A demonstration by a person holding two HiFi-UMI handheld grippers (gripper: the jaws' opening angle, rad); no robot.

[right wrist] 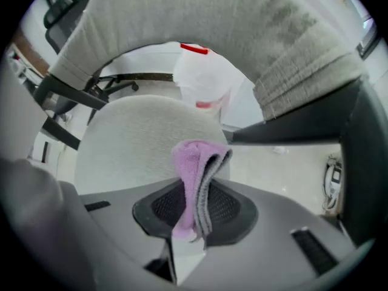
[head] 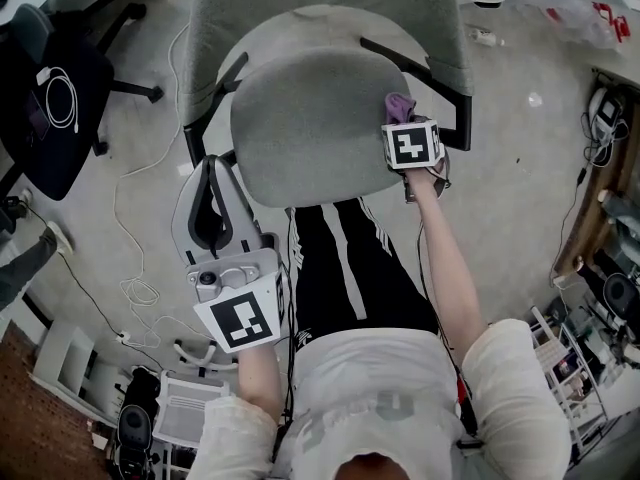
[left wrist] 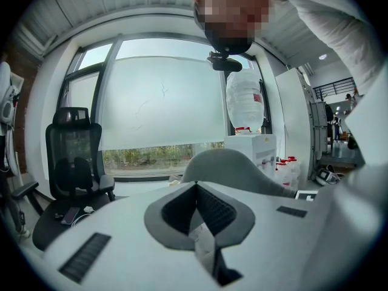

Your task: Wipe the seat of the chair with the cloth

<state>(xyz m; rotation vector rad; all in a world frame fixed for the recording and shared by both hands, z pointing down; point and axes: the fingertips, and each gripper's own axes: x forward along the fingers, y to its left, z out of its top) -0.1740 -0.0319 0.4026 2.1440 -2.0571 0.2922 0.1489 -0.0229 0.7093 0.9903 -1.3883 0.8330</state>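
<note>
The grey chair's seat [head: 305,128] fills the middle of the head view, with its backrest [head: 320,8] beyond. A folded purple cloth [head: 399,104] hangs at the seat's right edge, and my right gripper [head: 401,118] is shut on it. In the right gripper view the cloth [right wrist: 195,180] sticks up from the closed jaws, just above the seat [right wrist: 136,138]. My left gripper [head: 212,164] is held off the seat's left front corner and touches nothing. Its jaws [left wrist: 197,190] meet with nothing between them and point level toward a window.
A black armrest [head: 425,68] runs along the seat's right side, close to the cloth. The person's legs in black striped trousers [head: 340,268] stand against the seat's front. A black office chair [head: 50,88] and loose cables [head: 130,268] lie at the left; a wire rack [head: 570,353] is at the right.
</note>
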